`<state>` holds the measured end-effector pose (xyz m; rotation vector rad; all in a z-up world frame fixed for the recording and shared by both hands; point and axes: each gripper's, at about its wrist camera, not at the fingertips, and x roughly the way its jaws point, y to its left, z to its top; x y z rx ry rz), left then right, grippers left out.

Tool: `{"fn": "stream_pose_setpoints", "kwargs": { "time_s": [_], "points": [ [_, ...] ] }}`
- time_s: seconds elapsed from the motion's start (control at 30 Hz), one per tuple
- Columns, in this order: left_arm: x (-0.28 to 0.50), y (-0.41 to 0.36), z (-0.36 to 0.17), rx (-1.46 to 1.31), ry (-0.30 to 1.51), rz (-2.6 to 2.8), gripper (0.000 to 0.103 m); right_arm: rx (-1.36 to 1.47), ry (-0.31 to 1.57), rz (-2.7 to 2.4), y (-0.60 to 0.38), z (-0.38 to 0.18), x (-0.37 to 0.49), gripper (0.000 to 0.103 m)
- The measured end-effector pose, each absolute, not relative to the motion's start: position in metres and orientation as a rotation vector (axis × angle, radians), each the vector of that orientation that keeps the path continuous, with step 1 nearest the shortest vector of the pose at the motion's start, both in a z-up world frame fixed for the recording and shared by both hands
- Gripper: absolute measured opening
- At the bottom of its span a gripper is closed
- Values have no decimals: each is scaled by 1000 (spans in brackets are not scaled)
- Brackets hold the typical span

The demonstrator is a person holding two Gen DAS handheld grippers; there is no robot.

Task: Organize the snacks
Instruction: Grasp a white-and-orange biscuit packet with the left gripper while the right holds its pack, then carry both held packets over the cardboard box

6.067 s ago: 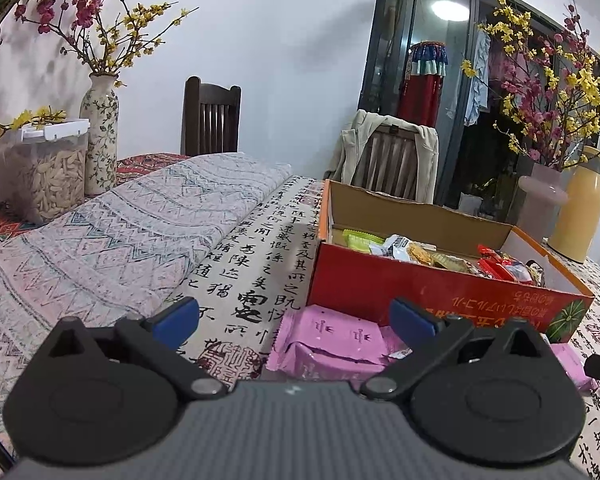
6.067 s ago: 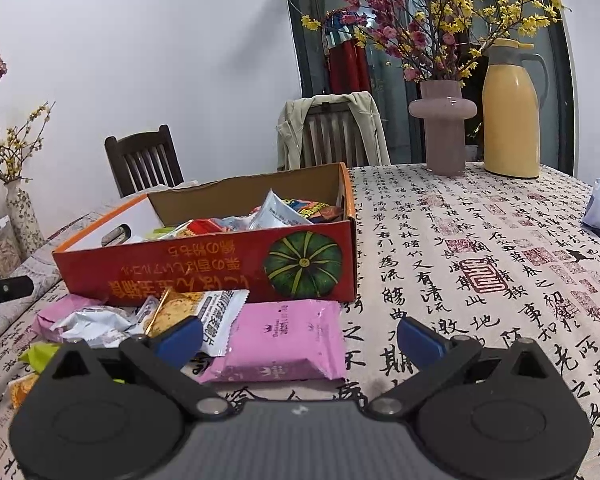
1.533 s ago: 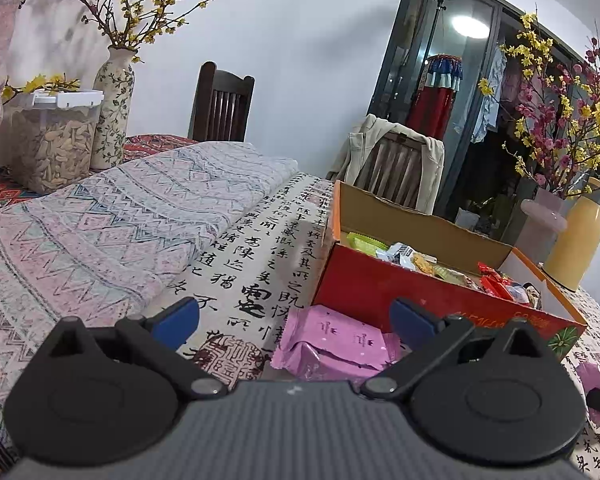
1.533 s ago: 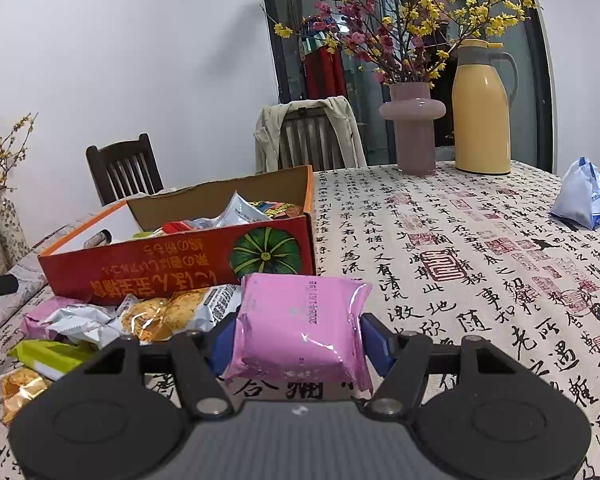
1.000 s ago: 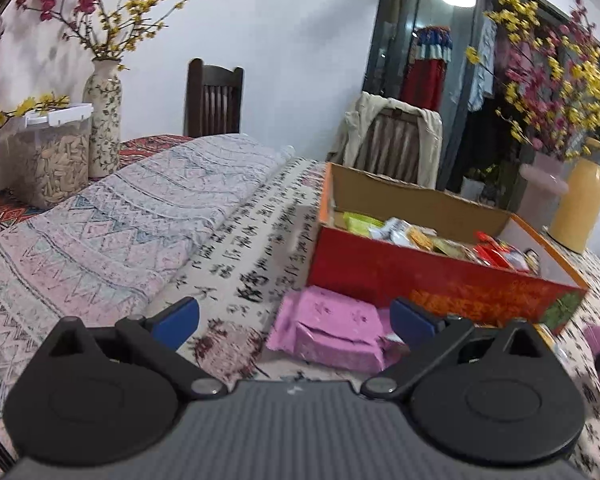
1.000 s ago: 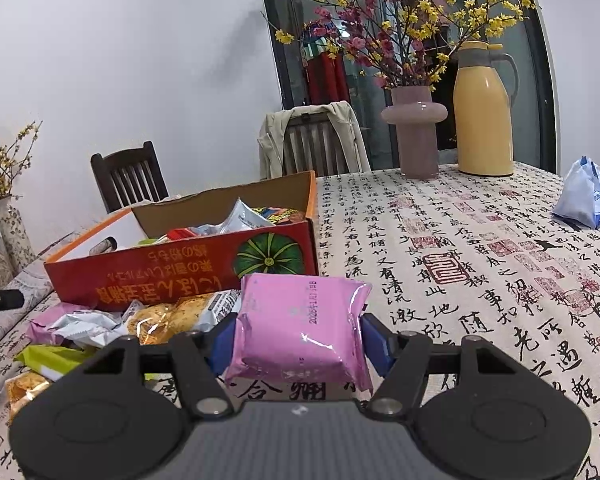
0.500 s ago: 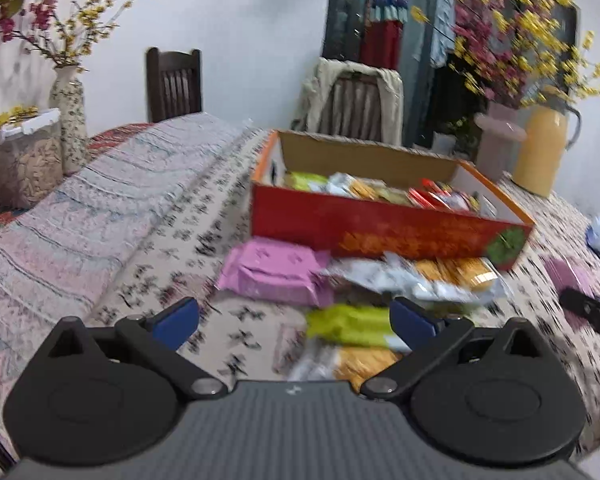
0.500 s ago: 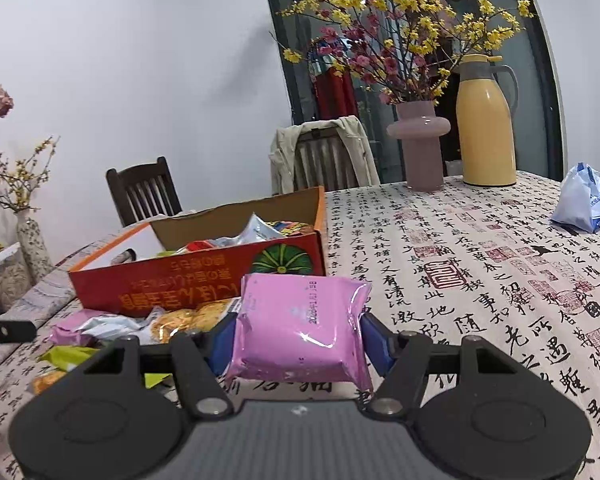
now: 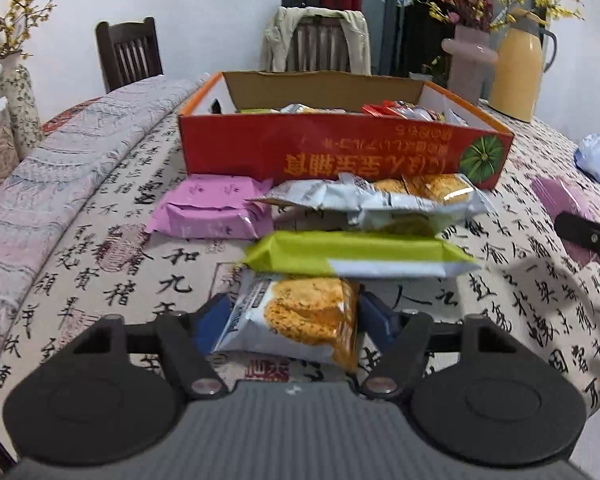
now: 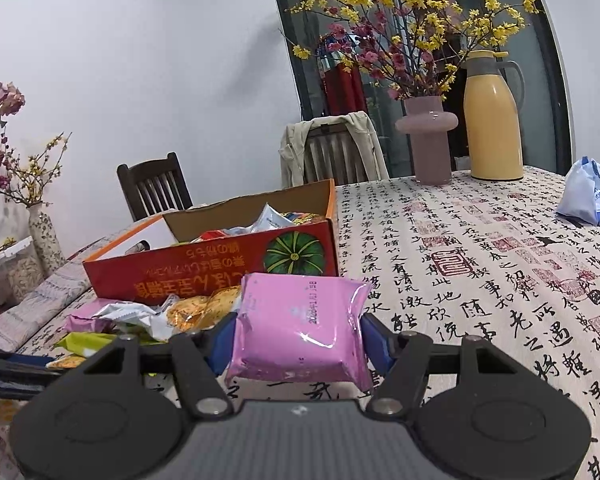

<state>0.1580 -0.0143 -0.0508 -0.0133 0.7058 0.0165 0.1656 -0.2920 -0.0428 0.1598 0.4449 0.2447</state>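
Left gripper point(image 9: 292, 320) newly grips biscuit packet point(image 9: 296, 320).

Black gripper point(image 9: 292, 320) linkages, blue pads point(image 9: 210, 322), silver screws, ribbed grey body.

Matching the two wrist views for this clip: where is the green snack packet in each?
Left wrist: green snack packet lies centre frame, just beyond the packet held by the left gripper.
Right wrist: green snack packet at lower left, partly hidden.
Shared landmark: red box.
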Motion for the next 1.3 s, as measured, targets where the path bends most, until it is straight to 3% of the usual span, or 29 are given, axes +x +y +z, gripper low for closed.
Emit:
{"fn": "stream_pose_setpoints", "kwargs": {
  "time_s": [0.3,0.77,1.3],
  "points": [
    [140,-10,-49,-7,665,-14,53,153,448,248,-290,-43,163,64],
    [114,30,-25,-87,567,58,53,133,429,234,-288,-36,160,64],
    [172,14,31,-92,403,33,53,95,341,228,-276,-5,191,64]
  ]
}}
